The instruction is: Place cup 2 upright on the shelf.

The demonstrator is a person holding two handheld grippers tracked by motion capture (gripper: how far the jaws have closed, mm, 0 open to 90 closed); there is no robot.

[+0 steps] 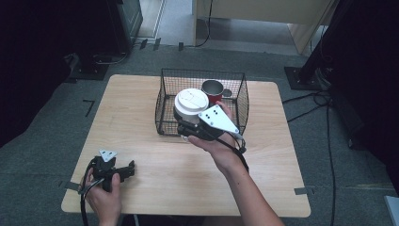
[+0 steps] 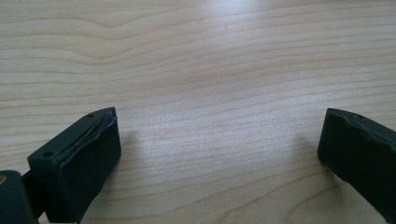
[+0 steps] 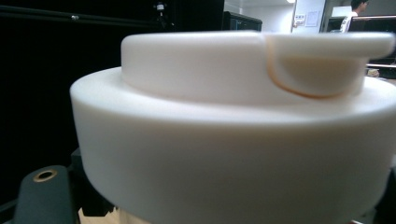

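A grey cup with a wide white lid [image 1: 191,100] hangs over the front part of the black wire basket [image 1: 162,101]. My right gripper [image 1: 185,129] grips it low on its body from the near side, jaws closed on it. In the right gripper view the white lid [image 3: 233,130] sits right in front of the camera and hides the jaws' tips. My left gripper [image 1: 129,169] rests on the wooden table [image 1: 141,108] at the near left. Its jaws stand wide apart with only bare wood between them [image 2: 219,149].
A red mug [image 1: 214,90] with a metal rim stands inside the basket at the back right. The basket sits at the middle back of the table. Dark stands and cables surround the table on the grey floor.
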